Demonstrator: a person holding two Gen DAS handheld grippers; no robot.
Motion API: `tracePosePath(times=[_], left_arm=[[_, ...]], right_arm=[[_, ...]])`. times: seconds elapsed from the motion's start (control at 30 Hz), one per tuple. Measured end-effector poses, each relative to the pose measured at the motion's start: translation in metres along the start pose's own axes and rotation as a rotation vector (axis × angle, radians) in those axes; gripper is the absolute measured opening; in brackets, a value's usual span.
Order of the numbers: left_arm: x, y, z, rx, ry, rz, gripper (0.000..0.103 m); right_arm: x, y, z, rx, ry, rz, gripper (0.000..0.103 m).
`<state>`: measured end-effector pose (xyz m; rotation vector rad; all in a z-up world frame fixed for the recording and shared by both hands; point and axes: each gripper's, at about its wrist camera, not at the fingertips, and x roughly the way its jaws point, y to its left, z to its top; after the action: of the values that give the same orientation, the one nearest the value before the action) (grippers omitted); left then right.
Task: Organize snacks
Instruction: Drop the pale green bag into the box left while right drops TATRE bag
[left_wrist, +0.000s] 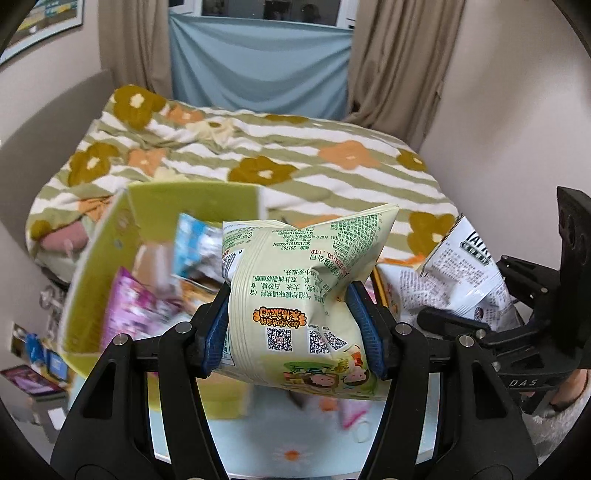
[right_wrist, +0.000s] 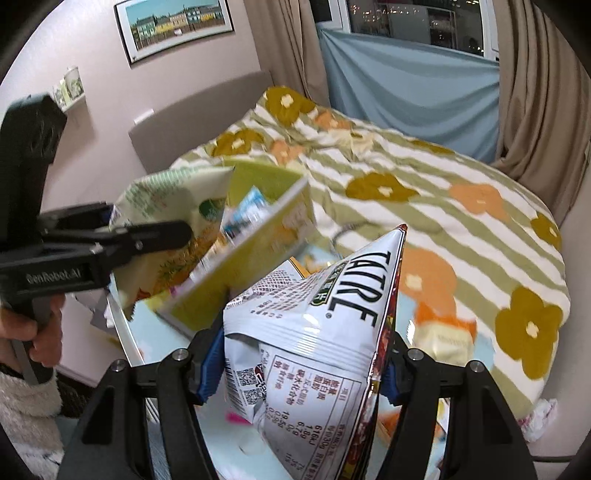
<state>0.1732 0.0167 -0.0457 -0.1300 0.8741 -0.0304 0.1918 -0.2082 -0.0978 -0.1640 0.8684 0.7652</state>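
My left gripper (left_wrist: 291, 321) is shut on a pale green snack bag (left_wrist: 299, 295) and holds it in the air, just right of a yellow-green box (left_wrist: 92, 266) with several snack packets inside. In the right wrist view the left gripper (right_wrist: 147, 229) and its green bag (right_wrist: 166, 206) hang over the box (right_wrist: 258, 236). My right gripper (right_wrist: 299, 373) is shut on a white snack bag (right_wrist: 314, 332) printed with black letters, held up over the pale blue table (right_wrist: 155, 332). The right gripper and its white bag (left_wrist: 461, 266) also show at the right of the left wrist view.
A bed with a green-striped flowered quilt (left_wrist: 295, 158) lies behind the table. A cream and orange packet (right_wrist: 443, 332) lies at the table's far right. Curtains (left_wrist: 399, 62) and a blue cloth (left_wrist: 258, 62) hang at the back. Small items (left_wrist: 33, 354) sit low at left.
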Motion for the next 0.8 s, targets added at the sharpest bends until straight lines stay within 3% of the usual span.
tracePosePath(times=[0.37,0.5,0.7,0.77,0.8], left_arm=[[0.03,0.123,0.049,-0.006,0.031,0.04,0.059],[0.066,0.163,0.066,-0.011,0.079,0.029,0.059],[0.128,0.193,0.08,0.029,0.155,-0.005,0.06],[0.146,0.2,0.082,0.049,0.182,-0.009,0.068],[0.151,0.202,0.082,0.056,0.189,-0.005,0.084]], right_arm=[[0.078,0.072,0.09,0.087,-0.037,0.043,0.062],[0.11,0.084,0.11,0.136,-0.017,0.042,0.062],[0.149,0.092,0.124,0.206,0.009,-0.015,0.062],[0.156,0.091,0.126,0.234,0.009,-0.027,0.062],[0.16,0.09,0.126,0.253,0.011,-0.035,0.062]])
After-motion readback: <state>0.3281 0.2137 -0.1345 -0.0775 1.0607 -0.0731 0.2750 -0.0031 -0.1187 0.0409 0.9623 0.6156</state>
